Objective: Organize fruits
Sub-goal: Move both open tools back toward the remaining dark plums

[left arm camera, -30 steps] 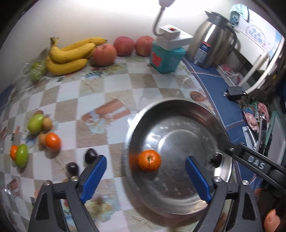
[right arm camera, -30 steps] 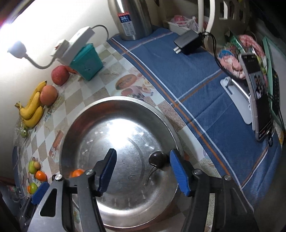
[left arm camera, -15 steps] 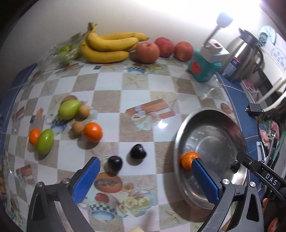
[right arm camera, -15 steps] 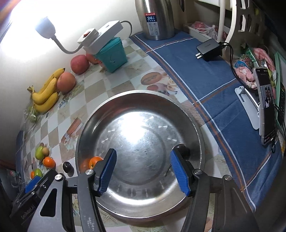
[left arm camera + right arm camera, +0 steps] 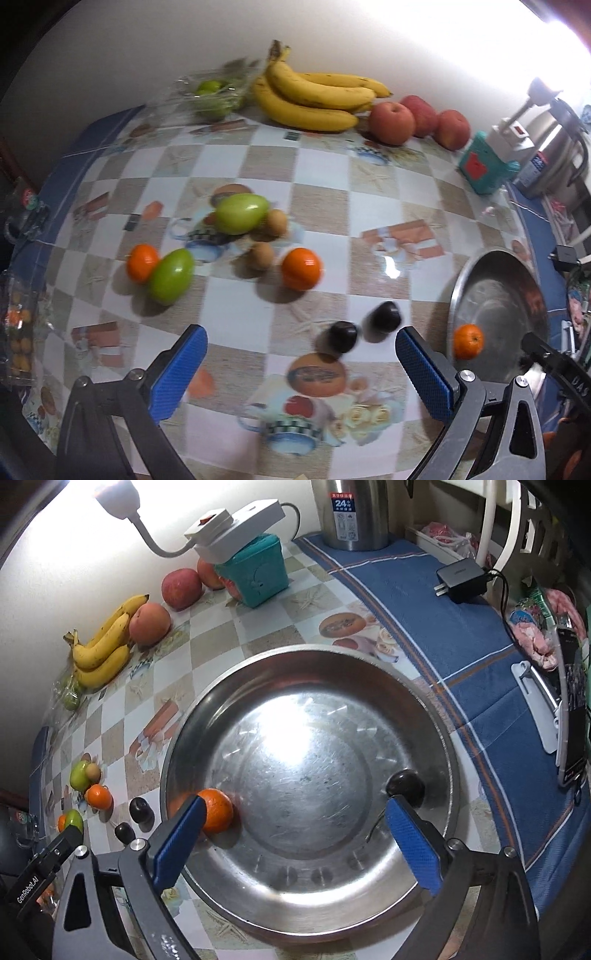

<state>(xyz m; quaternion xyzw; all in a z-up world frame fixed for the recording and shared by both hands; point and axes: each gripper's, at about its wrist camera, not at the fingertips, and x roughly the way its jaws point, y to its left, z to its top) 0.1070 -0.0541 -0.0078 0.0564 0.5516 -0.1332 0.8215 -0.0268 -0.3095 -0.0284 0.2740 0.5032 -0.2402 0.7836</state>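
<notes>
Both tools wide open, empty: right tool (image 5: 295, 834) jaws just opened, dark plum (image 5: 405, 787) released in steel basin (image 5: 332, 919). Left tool (image 5: 301, 360): centre on nearest plum (image 5: 342, 335) on table (image 5: 321, 170), descend straight, close gently.

A steel kettle (image 5: 354, 513), teal box (image 5: 258, 574) and black charger (image 5: 461, 579) stand along the back.

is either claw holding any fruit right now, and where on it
No, nothing is held. The left claw is open over the table; the right claw, just opened, is empty over the steel pan.
</notes>
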